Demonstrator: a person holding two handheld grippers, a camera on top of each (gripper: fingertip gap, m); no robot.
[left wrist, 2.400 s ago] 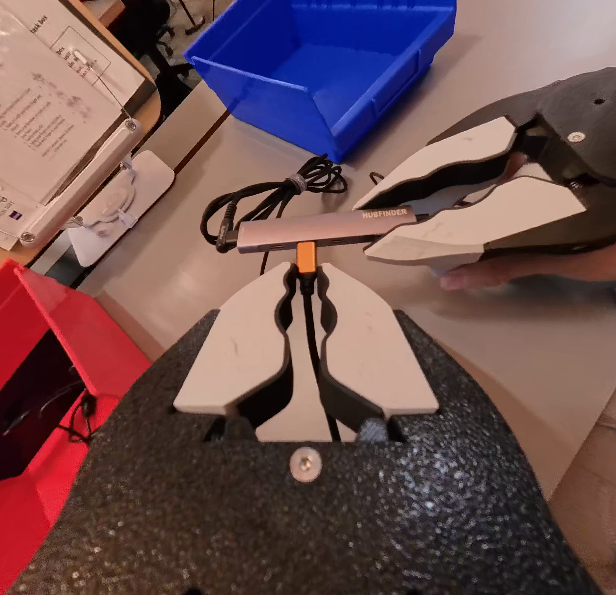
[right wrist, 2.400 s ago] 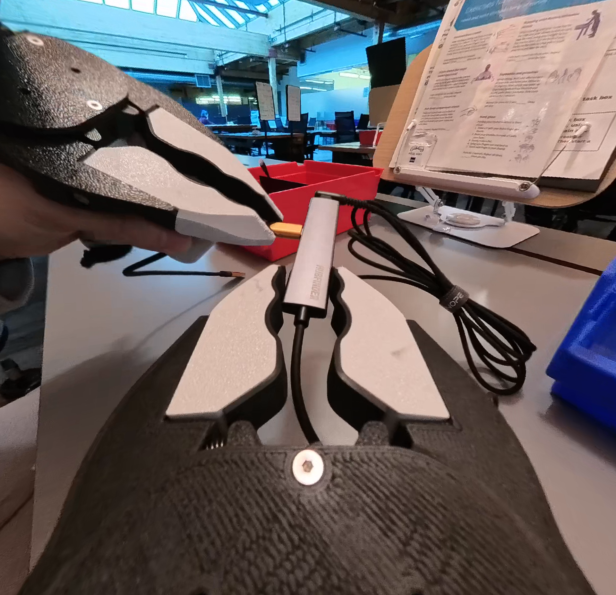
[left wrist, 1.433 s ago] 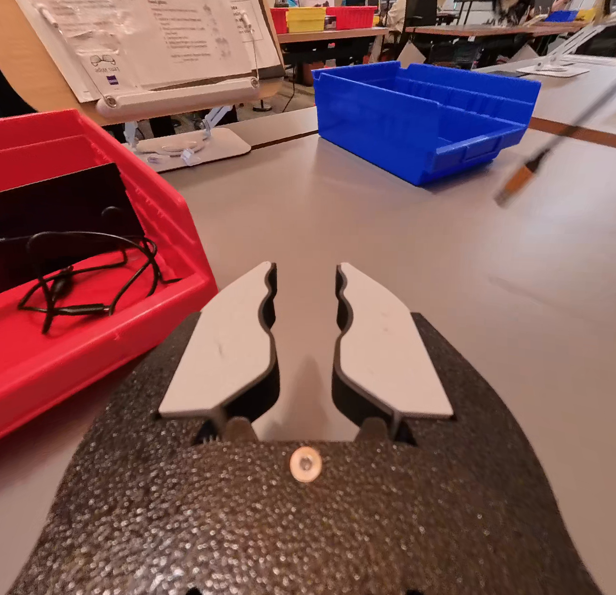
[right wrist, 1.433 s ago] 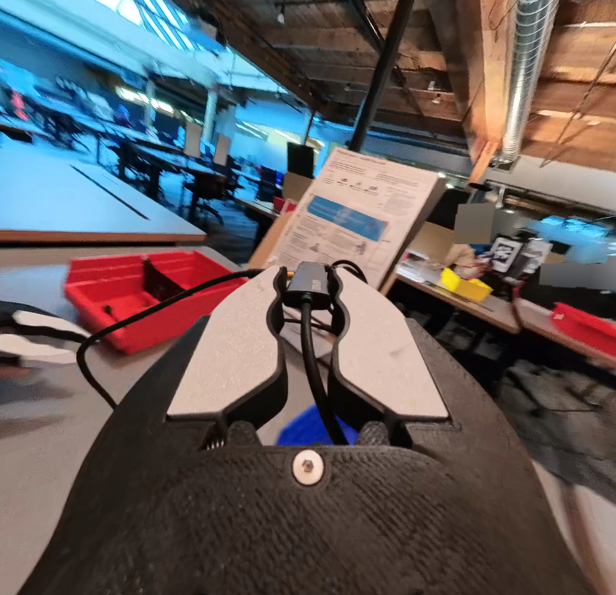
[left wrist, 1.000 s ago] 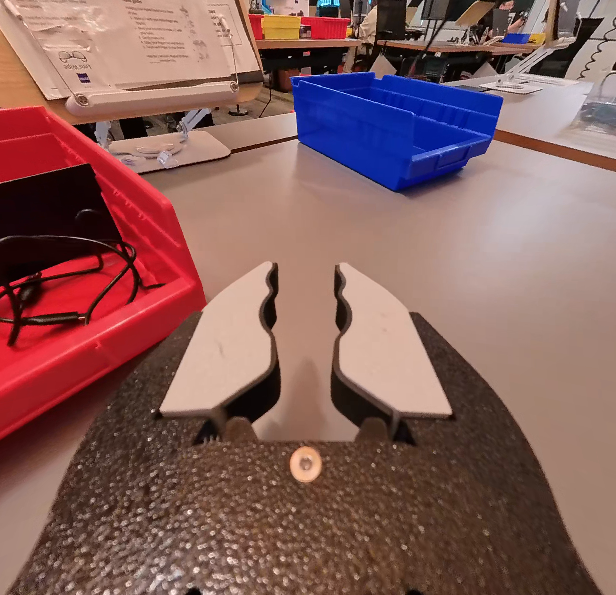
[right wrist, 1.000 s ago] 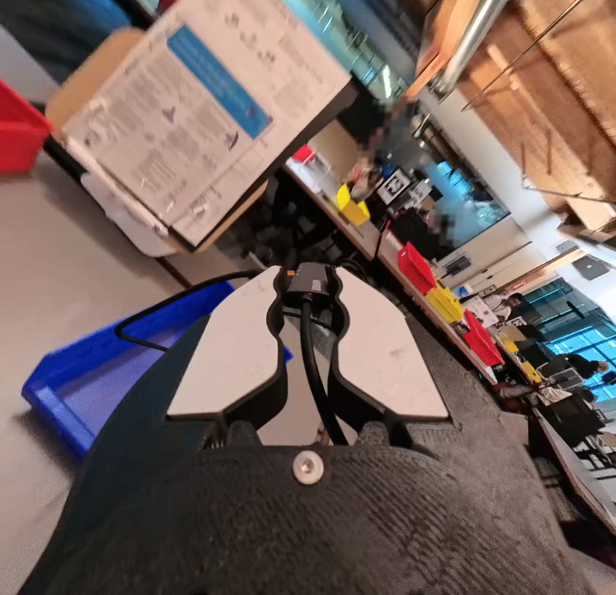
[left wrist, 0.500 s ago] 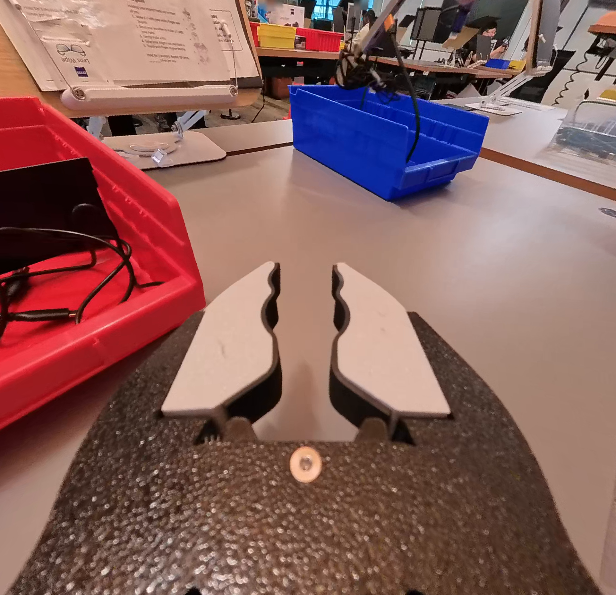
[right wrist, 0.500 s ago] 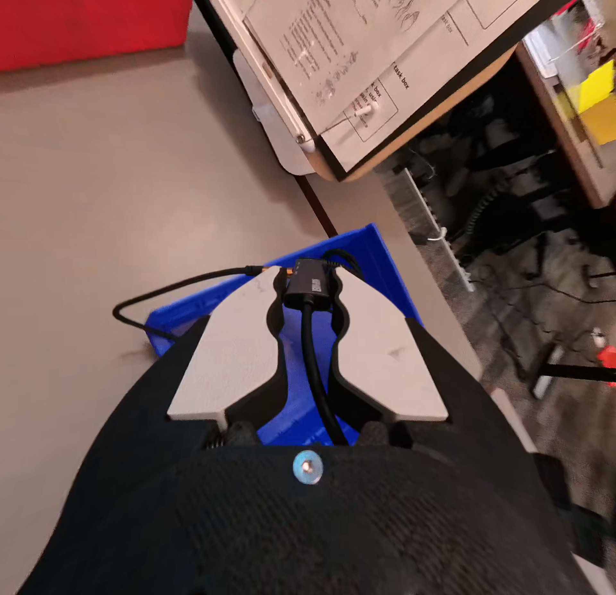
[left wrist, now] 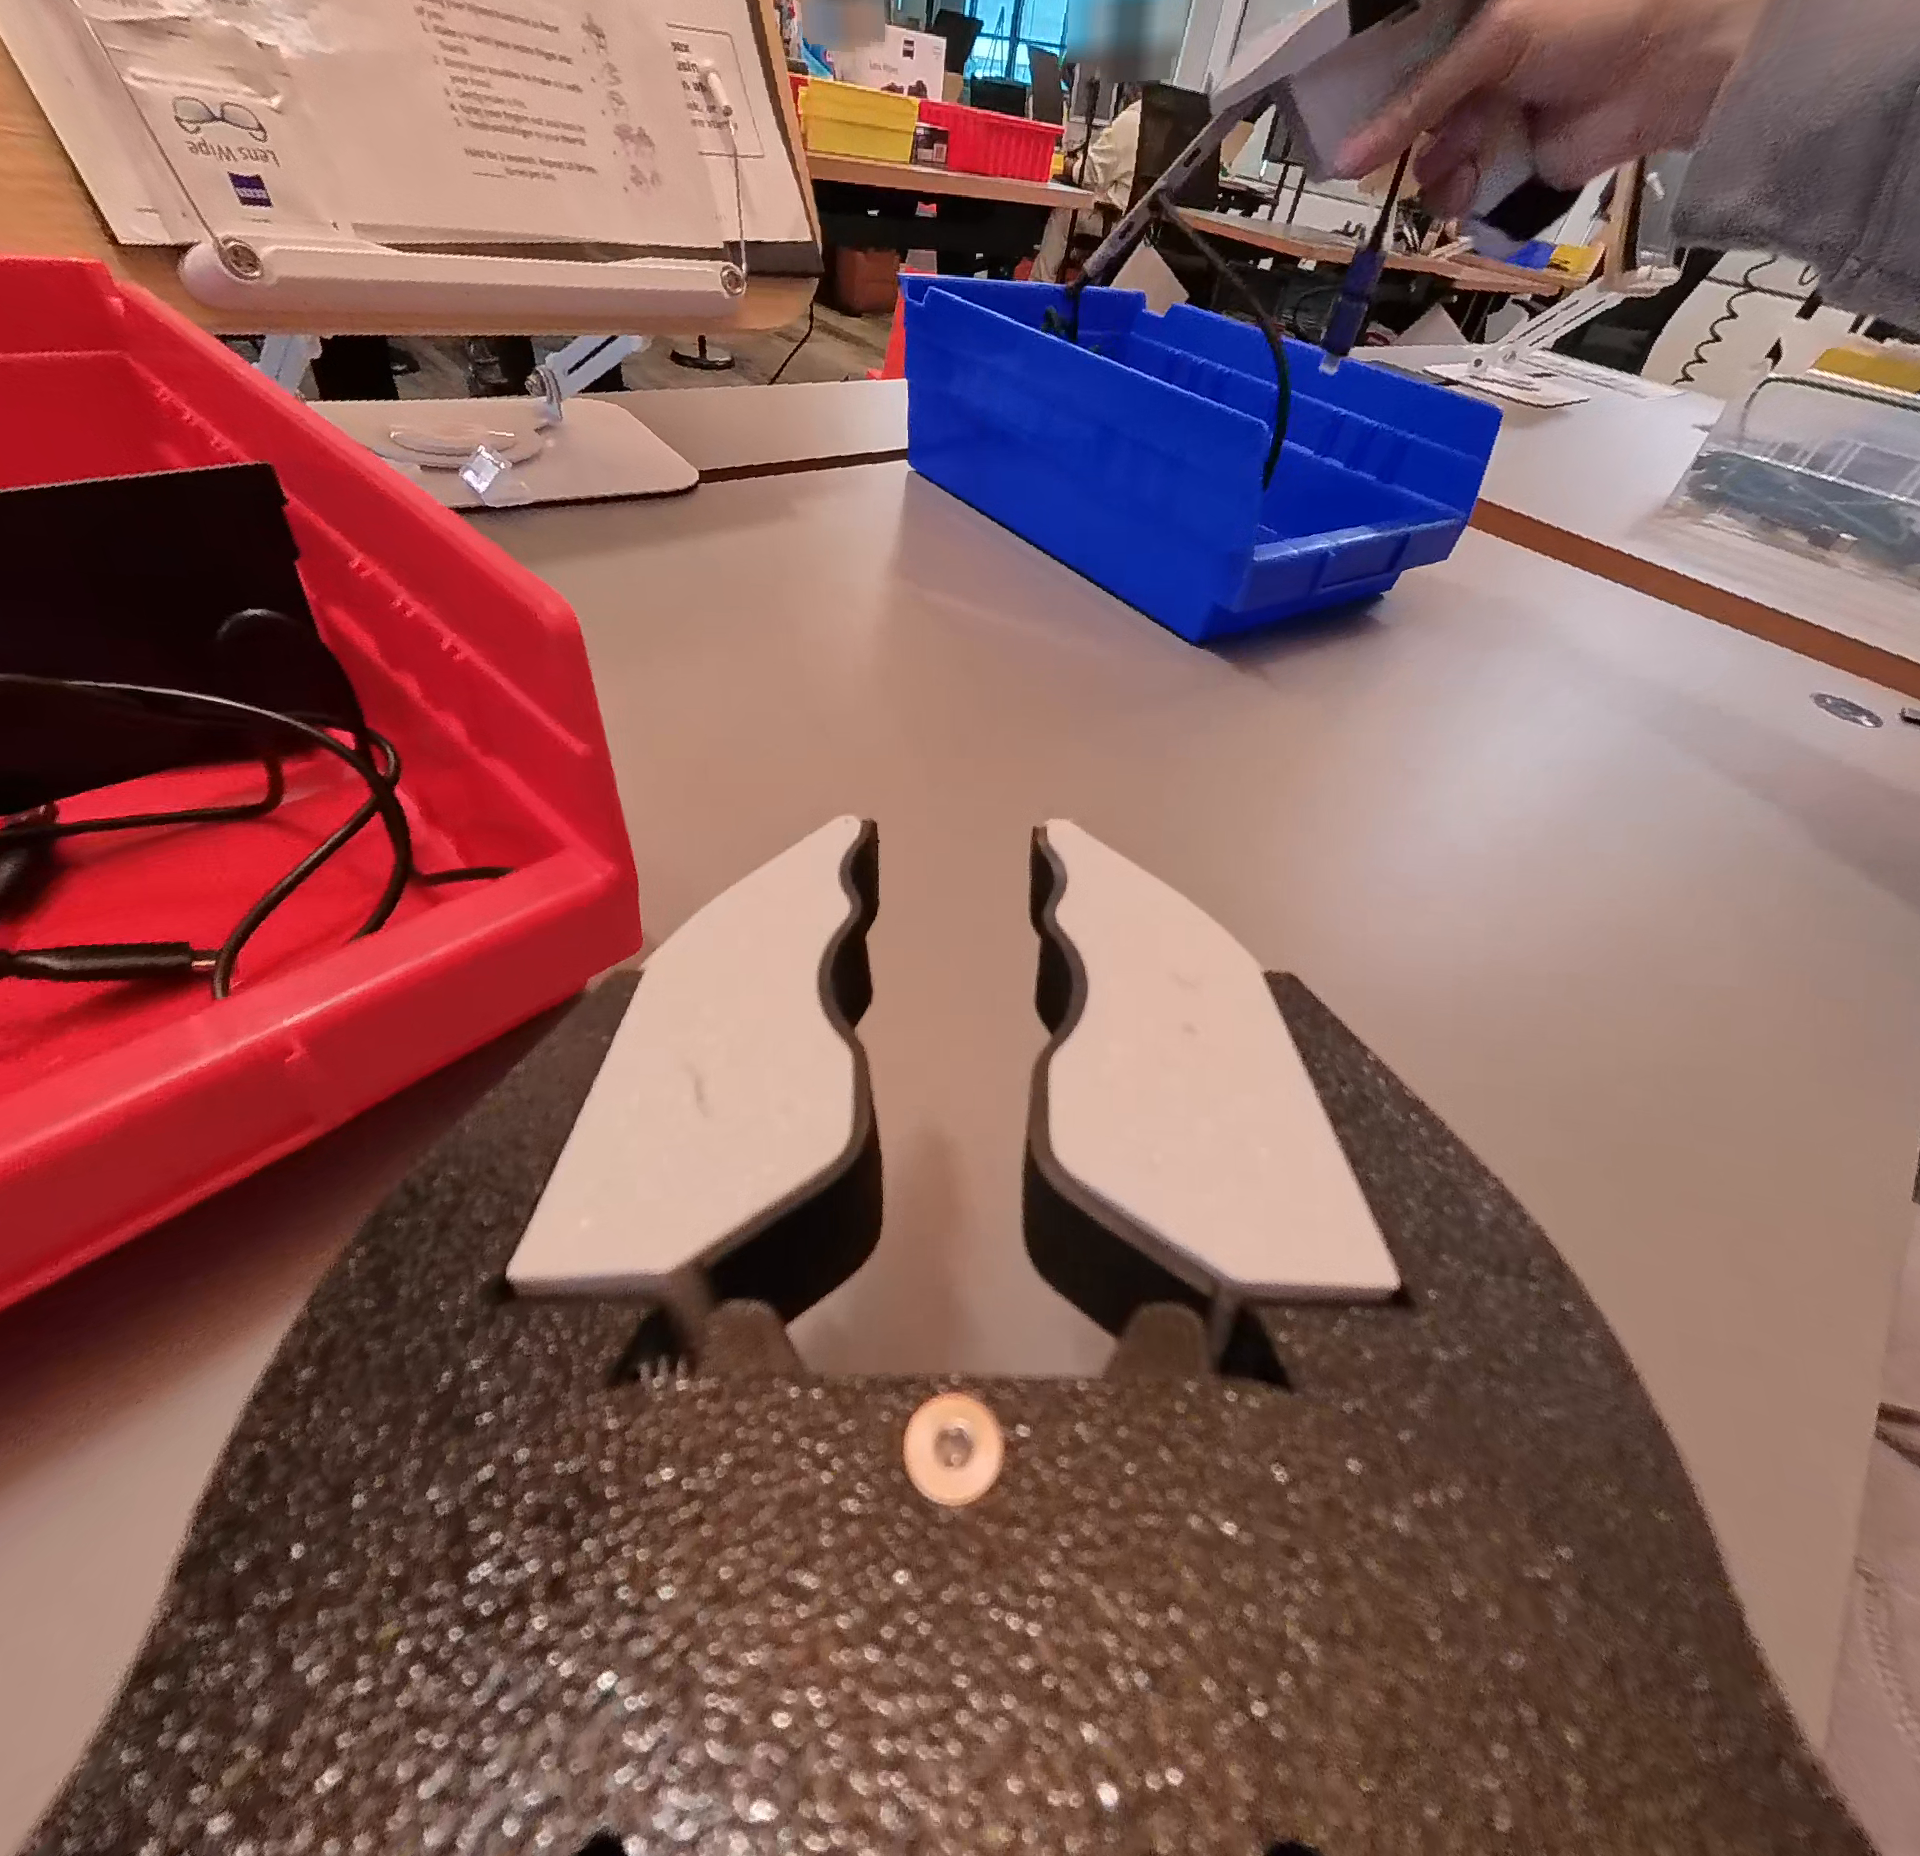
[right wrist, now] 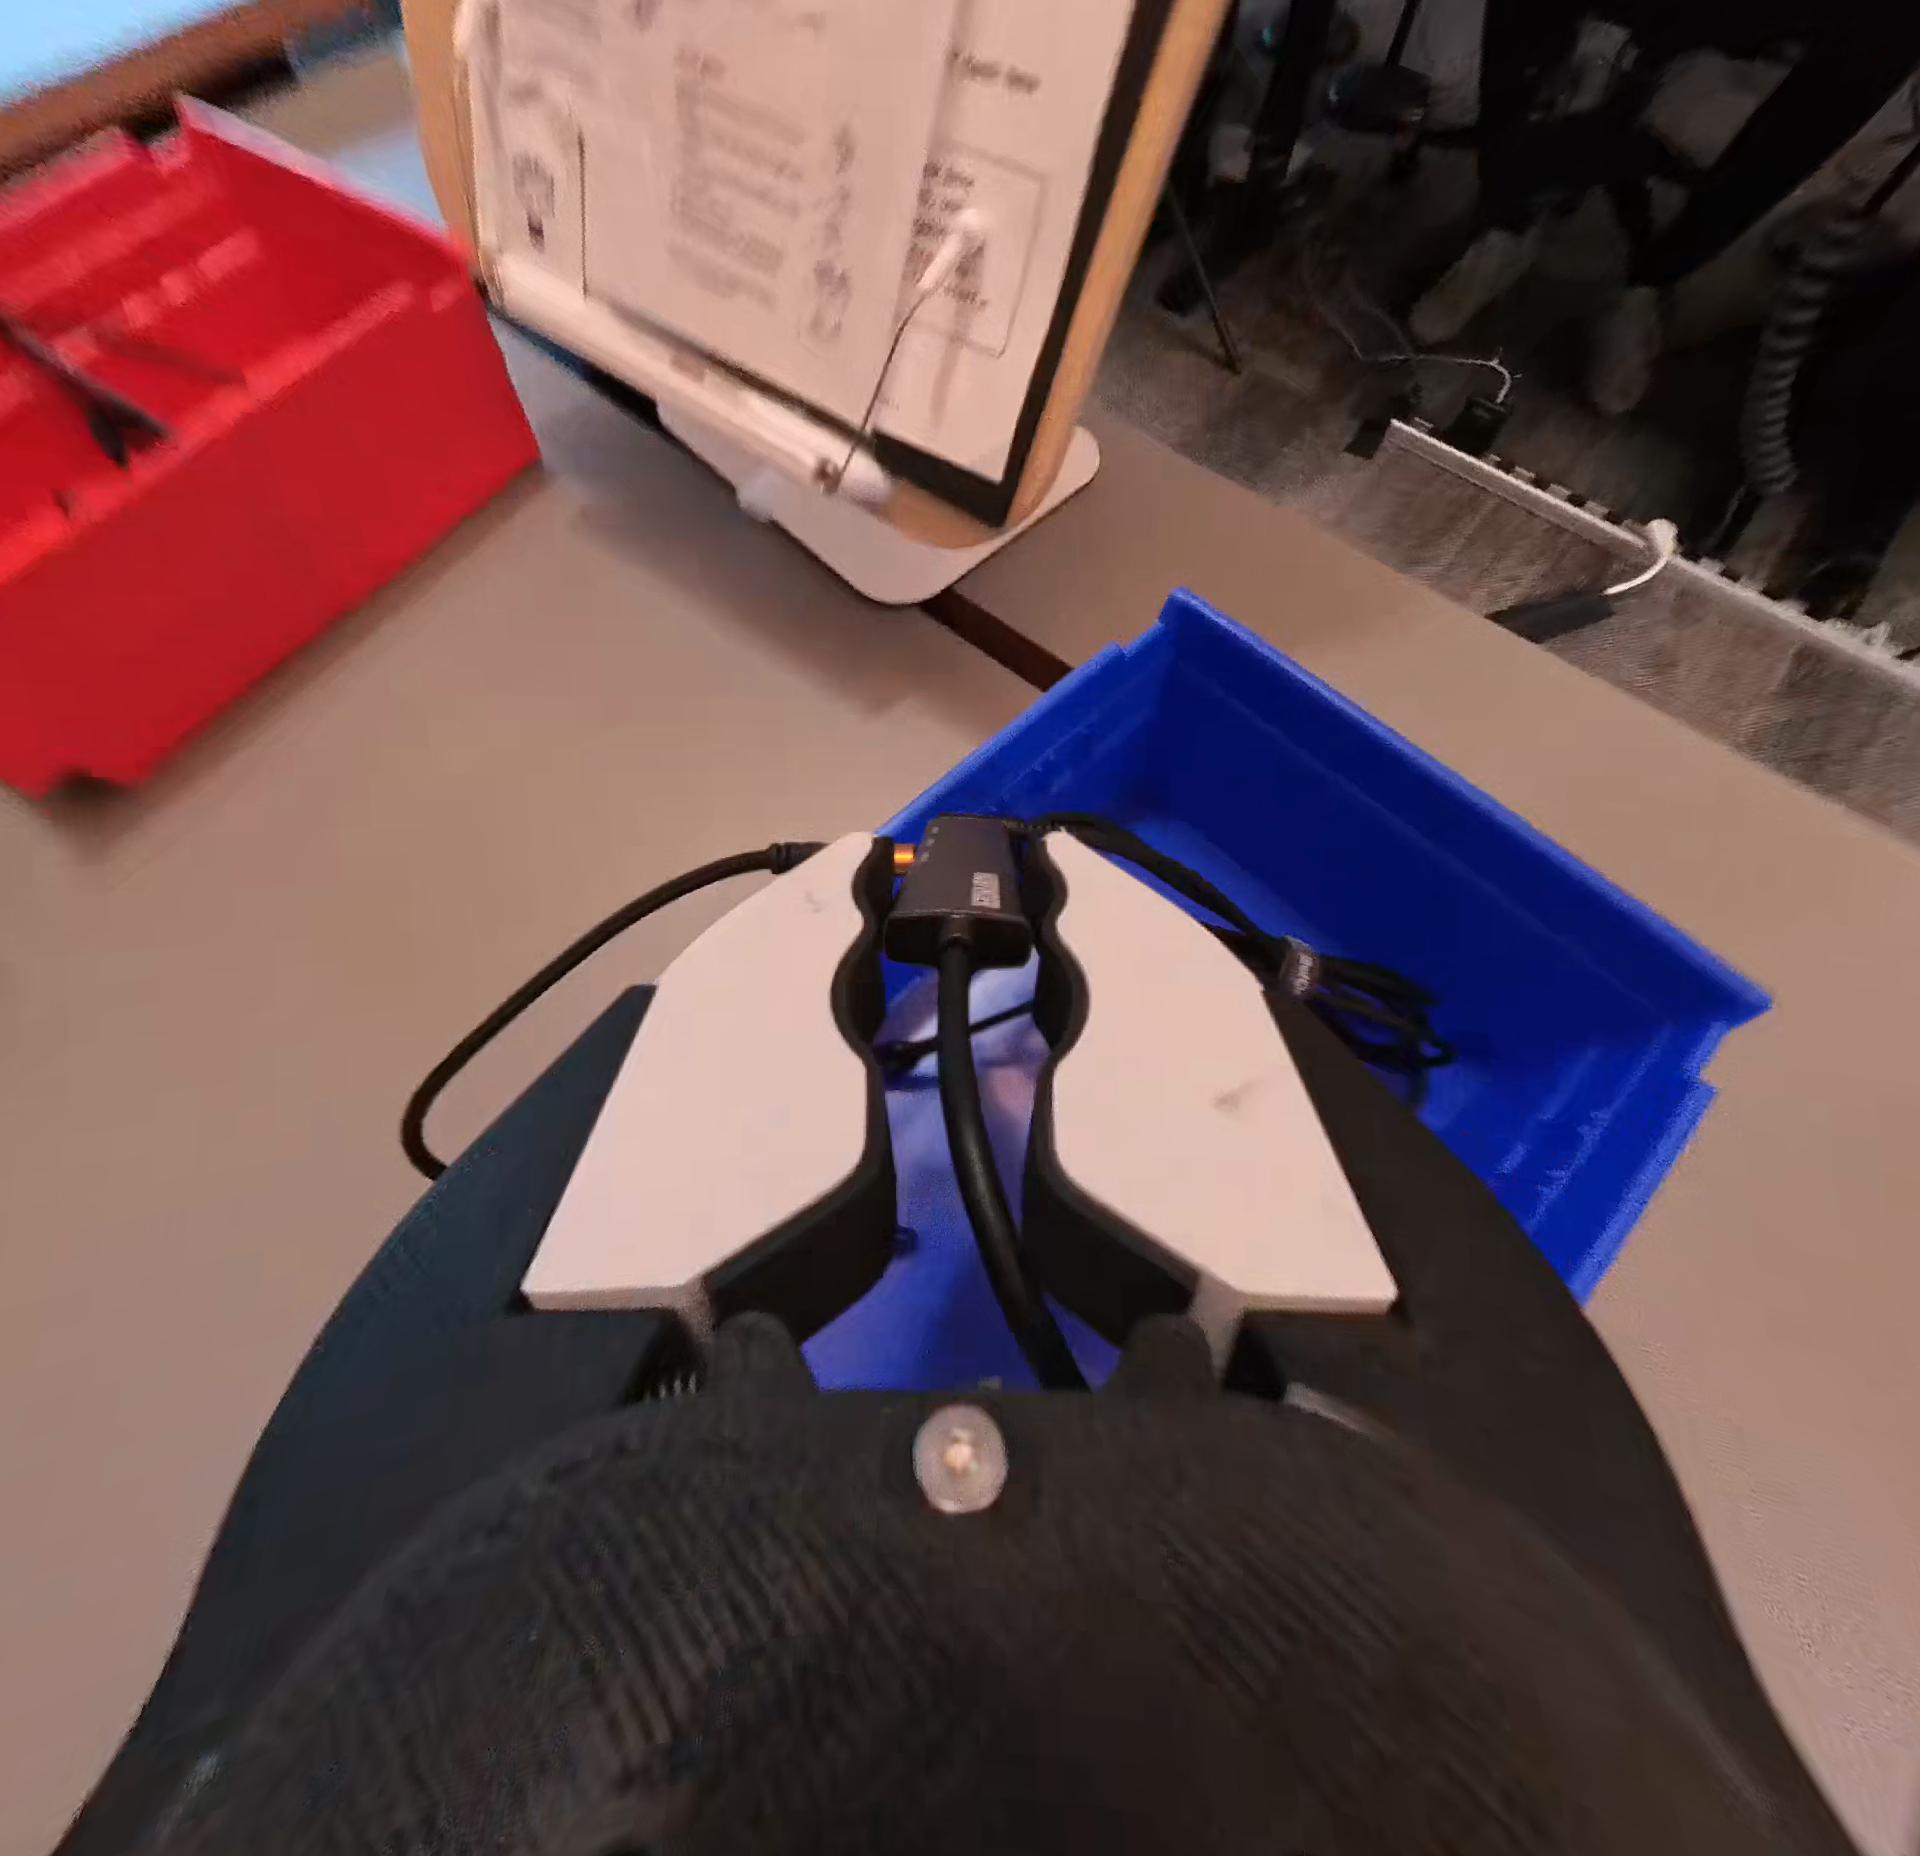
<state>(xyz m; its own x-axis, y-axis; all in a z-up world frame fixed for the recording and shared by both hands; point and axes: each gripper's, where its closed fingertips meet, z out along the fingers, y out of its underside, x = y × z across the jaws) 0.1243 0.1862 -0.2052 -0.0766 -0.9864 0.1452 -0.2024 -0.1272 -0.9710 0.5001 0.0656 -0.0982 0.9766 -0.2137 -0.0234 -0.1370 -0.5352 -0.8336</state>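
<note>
My right gripper (right wrist: 956,850) is shut on a slim grey USB hub (right wrist: 961,897) and holds it tip-down over the open blue bin (right wrist: 1403,850). A black cable with an orange plug (right wrist: 582,965) loops out from the hub's left side over the table. A bundled black cable (right wrist: 1320,985) hangs from the hub into the bin. In the left wrist view the right gripper (left wrist: 1309,71), in a person's hand, holds the hub (left wrist: 1153,201) above the blue bin (left wrist: 1091,466). My left gripper (left wrist: 954,830) is open and empty, low over the table beside the red bin (left wrist: 468,663).
The red bin holds a black box (left wrist: 135,580) and loose black cables (left wrist: 312,798). A document stand (left wrist: 468,279) with printed sheets stands behind the bins; it also shows in the right wrist view (right wrist: 779,196). Grey table (left wrist: 1351,923) lies between the bins.
My left gripper let go of the orange-plug cable and drew back beside the red bin. My right gripper carried the hub with its cables over the blue bin and lowered it.
</note>
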